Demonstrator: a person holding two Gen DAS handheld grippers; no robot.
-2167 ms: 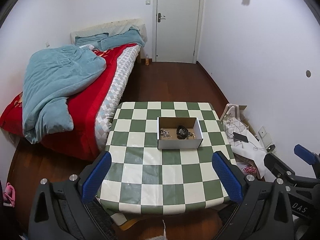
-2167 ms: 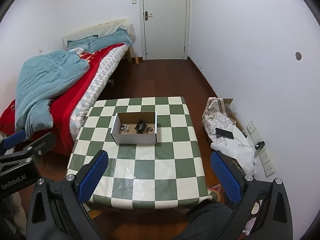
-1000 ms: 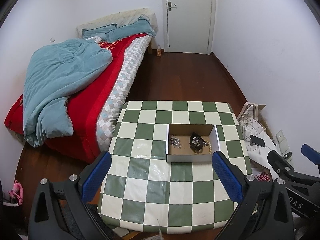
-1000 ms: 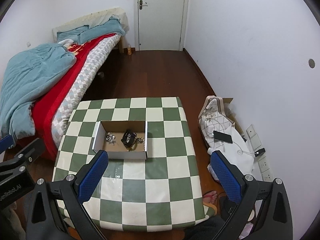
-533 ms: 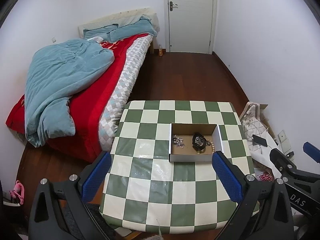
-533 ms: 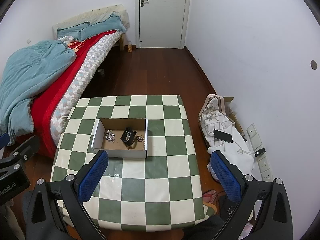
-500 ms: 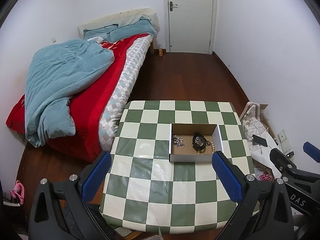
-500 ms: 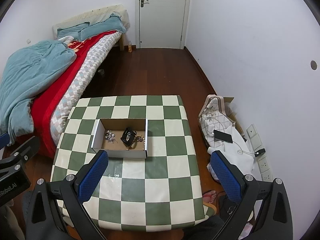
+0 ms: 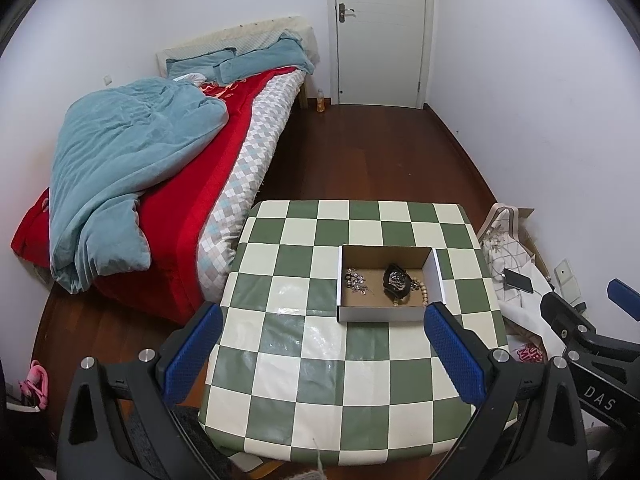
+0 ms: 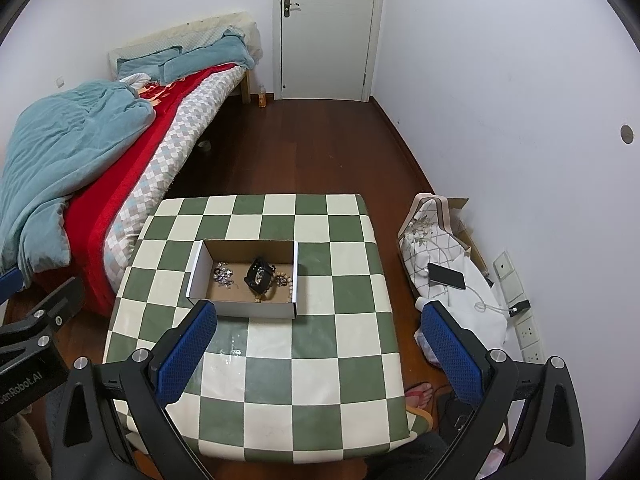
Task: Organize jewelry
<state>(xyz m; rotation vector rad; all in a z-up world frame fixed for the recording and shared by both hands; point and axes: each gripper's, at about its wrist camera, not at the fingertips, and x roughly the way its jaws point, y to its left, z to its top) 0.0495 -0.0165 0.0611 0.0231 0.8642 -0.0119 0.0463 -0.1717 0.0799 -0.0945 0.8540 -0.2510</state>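
Note:
An open cardboard box [image 9: 390, 314] with white sides sits on the green-and-white checkered table [image 9: 320, 360]. It holds a black watch [image 9: 396, 279], a beaded bracelet [image 9: 422, 292] and a pile of small silver pieces [image 9: 356, 280]. The box [image 10: 244, 308], watch [image 10: 258, 274] and silver pieces [image 10: 223, 272] also show in the right wrist view. My left gripper [image 9: 320, 356] is open and empty, high above the table's near half. My right gripper [image 10: 316, 352] is open and empty, also well above the table.
A bed [image 9: 160, 184] with a red cover and blue duvet stands left of the table. A white bag with a phone [image 10: 446, 275] lies on the floor at the right, by wall sockets. A closed door [image 9: 380, 32] is at the far end.
Both grippers have risen and tilted down, so the table and box sit lower and nearer in view. The jewelry in the box has not moved. Both grippers stay open.

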